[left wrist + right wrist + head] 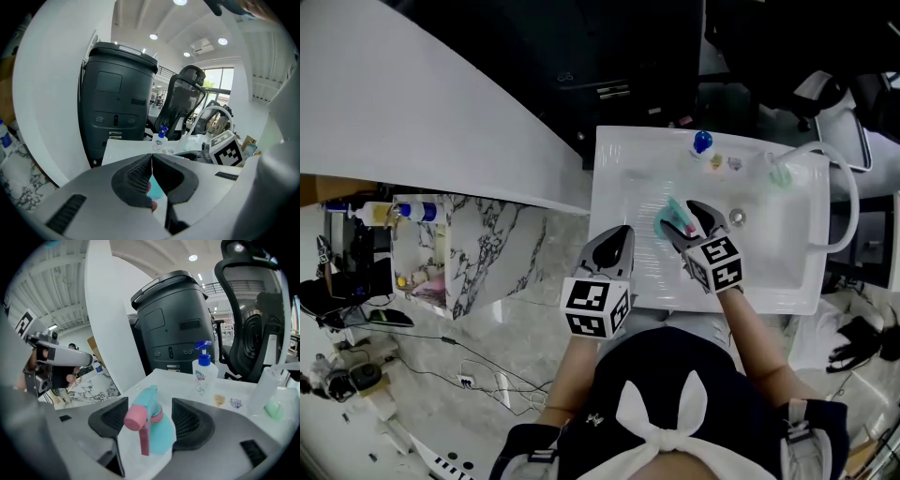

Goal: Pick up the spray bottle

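The spray bottle [668, 217] has a teal head with a pink nozzle and trigger on a pale body. In the right gripper view the spray bottle [154, 427] stands upright between the two dark jaws. My right gripper [682, 223] [149, 416] is shut on it over the middle of the white basin [619, 187]. My left gripper [619, 239] hangs at the basin's near left edge. Its jaws meet with nothing between them [151, 161], and a sliver of teal shows behind them.
A soap pump bottle [702, 142] [205, 373] with a blue cap stands on the basin's far rim beside small stickers. A green sponge-like piece [780, 173] and a white arched tube [844, 187] sit at the right. A black bin [173, 319] and office chair [253, 310] stand beyond.
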A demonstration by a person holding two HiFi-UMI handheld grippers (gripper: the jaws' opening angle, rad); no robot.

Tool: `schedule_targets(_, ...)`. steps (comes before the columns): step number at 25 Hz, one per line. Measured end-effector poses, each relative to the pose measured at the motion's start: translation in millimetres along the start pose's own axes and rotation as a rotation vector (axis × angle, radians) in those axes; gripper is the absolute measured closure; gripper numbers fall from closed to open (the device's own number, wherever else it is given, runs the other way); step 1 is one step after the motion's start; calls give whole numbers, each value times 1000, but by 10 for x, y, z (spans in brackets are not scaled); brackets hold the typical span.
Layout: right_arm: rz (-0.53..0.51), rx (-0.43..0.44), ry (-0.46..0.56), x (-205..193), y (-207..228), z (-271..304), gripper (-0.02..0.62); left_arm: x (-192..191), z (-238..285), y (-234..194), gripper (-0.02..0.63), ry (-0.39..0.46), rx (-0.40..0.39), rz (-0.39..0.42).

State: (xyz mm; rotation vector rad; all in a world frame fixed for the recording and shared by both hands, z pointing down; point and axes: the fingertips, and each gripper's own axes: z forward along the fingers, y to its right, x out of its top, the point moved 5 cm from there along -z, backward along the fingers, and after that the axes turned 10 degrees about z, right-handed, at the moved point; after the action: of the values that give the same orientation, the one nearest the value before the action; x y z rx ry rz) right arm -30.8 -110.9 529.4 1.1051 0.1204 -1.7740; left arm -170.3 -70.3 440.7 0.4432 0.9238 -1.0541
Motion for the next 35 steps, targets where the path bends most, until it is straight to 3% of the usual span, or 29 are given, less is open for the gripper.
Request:
schedule_targets(9,12,-12,-13,-51,16,91,322,-38,3,-56,578,-2,-3,0)
schedule_targets(20,0,-49,-42,-113,84,136,426,-14,50,-78,578,0,-11,1)
schedule_targets(35,-21,-34,-59,-94,88,148,434,-8,89,-58,578,-6,-9,-2)
